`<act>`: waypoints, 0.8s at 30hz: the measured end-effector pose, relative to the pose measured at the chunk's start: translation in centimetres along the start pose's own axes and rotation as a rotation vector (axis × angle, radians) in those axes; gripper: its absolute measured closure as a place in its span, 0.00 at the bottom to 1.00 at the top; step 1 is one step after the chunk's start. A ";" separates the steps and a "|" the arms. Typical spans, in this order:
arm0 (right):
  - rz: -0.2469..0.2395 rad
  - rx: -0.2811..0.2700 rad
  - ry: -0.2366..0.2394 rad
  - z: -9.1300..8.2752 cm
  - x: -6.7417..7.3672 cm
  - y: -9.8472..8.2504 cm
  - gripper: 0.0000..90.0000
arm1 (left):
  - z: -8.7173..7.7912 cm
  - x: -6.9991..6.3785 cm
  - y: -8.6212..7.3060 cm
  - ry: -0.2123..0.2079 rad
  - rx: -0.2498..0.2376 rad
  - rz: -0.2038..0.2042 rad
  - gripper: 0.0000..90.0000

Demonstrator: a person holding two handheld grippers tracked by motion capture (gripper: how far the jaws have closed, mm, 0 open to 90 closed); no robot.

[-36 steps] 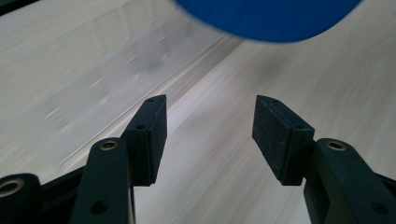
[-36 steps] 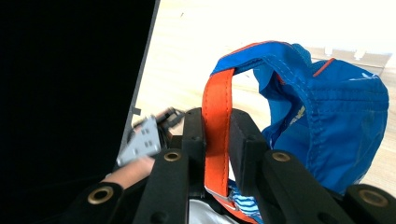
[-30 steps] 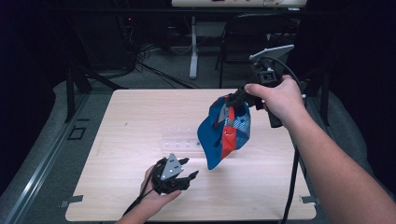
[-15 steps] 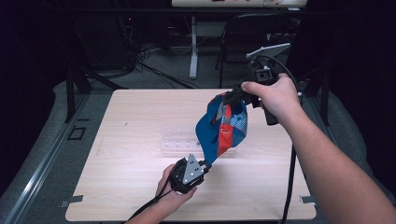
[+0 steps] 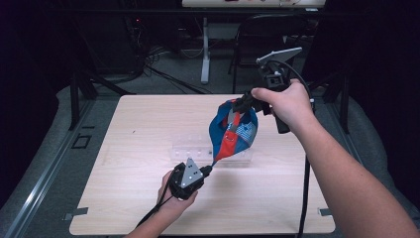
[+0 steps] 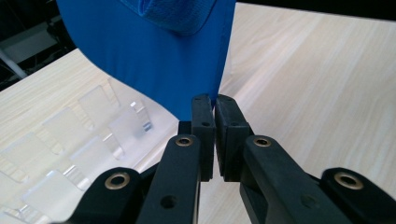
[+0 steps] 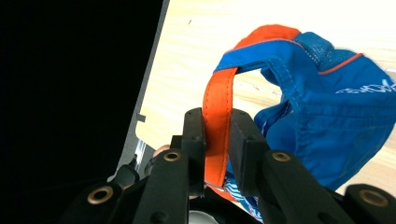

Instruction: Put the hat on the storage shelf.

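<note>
Blue garment [image 5: 233, 131] with orange trim hangs over the pale wooden table [image 5: 143, 129], stretched between my two tools. My right gripper [image 7: 217, 128] has its jaws clamped on the orange band; my left gripper [image 6: 215, 100] has just closed its jaws on the lower blue edge. A clear plastic rack [image 5: 198, 151] lies below. Behind the table the room is dark, with cables on the floor.
</note>
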State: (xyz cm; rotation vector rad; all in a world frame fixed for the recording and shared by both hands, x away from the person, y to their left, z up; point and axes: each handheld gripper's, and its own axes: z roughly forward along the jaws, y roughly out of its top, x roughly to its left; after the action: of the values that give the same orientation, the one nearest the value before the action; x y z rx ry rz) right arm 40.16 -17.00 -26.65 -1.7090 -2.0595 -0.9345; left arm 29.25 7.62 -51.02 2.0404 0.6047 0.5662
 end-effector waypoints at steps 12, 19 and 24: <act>-0.001 0.007 0.018 1.2 -0.4 0.1 0.86 | -0.1 1.2 0.0 0.020 -0.012 -0.016 0.98; 0.002 0.006 0.023 1.8 -0.8 0.1 0.86 | 0.1 2.2 0.0 0.026 -0.020 -0.033 0.98; 0.010 0.018 0.018 2.4 -1.2 0.2 0.86 | 0.3 2.9 -0.2 0.024 -0.021 -0.045 0.98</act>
State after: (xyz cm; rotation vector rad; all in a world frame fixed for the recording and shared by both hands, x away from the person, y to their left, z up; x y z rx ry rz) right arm 41.02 -16.29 -29.09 -1.6945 -2.0398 -0.9222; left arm 31.62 9.34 -50.88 1.9980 0.6550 0.5684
